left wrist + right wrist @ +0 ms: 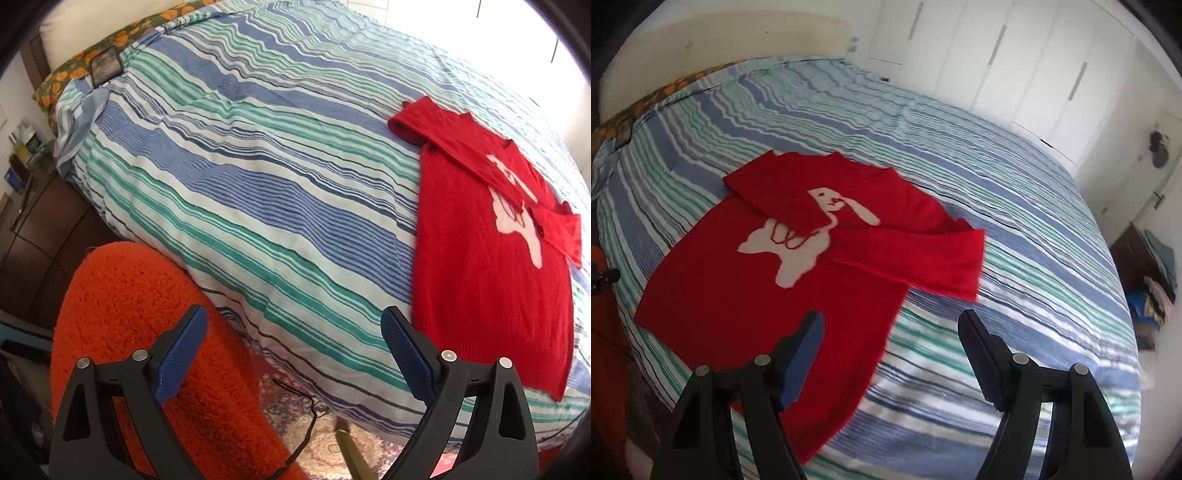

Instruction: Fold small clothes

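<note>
Red sweater (pixel 746 295) with a white rabbit motif lies flat on the striped bed cover (pixel 1015 221), both sleeves already folded across its chest. Going left to right, the left tool (pixel 293 350) hovers with fingers spread and empty off the bed's edge above an orange fluffy rug (pixel 147 332), while the right tool (pixel 891 345) hangs equally wide and empty over the sweater's hem. My worry is that pinching only the top knit layer near the hem could drag the loose sleeves askew and undo the fold.
</note>
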`<action>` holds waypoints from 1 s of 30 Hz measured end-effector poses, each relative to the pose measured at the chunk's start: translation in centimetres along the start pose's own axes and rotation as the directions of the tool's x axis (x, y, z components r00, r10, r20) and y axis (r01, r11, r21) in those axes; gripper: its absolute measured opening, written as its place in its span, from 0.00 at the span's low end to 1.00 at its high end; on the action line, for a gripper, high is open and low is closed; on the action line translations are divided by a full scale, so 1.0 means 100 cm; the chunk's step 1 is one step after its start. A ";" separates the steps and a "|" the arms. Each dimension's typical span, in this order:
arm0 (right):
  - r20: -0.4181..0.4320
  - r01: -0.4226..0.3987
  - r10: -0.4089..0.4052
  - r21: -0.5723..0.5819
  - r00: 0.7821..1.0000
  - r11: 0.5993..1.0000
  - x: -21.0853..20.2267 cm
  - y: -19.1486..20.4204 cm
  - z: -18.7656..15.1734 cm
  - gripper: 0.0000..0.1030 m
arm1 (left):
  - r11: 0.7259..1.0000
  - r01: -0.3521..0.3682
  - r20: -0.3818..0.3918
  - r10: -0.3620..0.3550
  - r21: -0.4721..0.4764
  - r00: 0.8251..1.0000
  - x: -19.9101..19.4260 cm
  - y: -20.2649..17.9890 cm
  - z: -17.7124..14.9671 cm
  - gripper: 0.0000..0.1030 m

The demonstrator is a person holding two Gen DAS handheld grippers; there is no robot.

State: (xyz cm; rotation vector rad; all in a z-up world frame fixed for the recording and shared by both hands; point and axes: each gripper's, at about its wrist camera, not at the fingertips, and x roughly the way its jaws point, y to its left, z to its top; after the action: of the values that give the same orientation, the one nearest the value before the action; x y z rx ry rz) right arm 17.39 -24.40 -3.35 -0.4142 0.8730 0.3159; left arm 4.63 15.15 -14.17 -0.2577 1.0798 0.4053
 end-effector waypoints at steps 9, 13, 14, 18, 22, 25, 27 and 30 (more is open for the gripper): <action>-0.183 -0.049 0.003 -0.247 0.983 0.968 0.170 0.036 0.034 0.57 | 1.000 -0.006 -0.041 0.005 -0.025 0.999 0.008 0.003 0.005 0.93; -0.134 -0.060 0.043 -0.121 0.990 0.991 0.176 0.006 0.040 0.09 | 1.000 -0.028 -0.049 0.028 0.000 0.998 0.011 -0.003 0.006 0.93; -0.087 -0.061 0.058 -0.027 0.994 0.998 0.165 -0.019 0.042 0.09 | 0.999 -0.034 -0.050 0.035 0.007 0.998 0.011 -0.005 0.006 0.93; 0.016 0.036 -0.046 0.405 0.999 0.914 0.118 -0.163 0.008 0.09 | 0.998 -0.062 -0.063 0.063 0.026 0.996 0.017 -0.009 0.004 0.93; -0.089 0.182 -0.166 0.681 0.982 0.710 0.099 -0.290 -0.078 0.09 | 0.995 -0.083 -0.065 0.087 0.055 0.994 0.019 -0.018 0.001 0.93; -0.154 0.217 -0.156 0.769 0.976 0.602 0.103 -0.337 -0.132 0.09 | 0.990 -0.105 -0.067 0.111 0.092 0.991 0.021 -0.027 -0.003 0.93; -0.160 0.204 -0.127 0.807 0.979 0.555 0.109 -0.348 -0.152 0.09 | 0.984 -0.125 -0.055 0.132 0.124 0.990 0.020 -0.033 -0.005 0.93; -0.174 0.221 -0.138 0.833 0.975 0.508 0.114 -0.349 -0.166 0.09 | 0.978 -0.143 -0.040 0.151 0.153 0.988 0.018 -0.037 -0.007 0.93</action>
State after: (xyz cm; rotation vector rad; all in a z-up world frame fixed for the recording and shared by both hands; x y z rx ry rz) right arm 28.18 -61.63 -14.20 0.4258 0.9531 -0.3586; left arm 6.49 11.88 -16.06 -0.0549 1.1778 0.4494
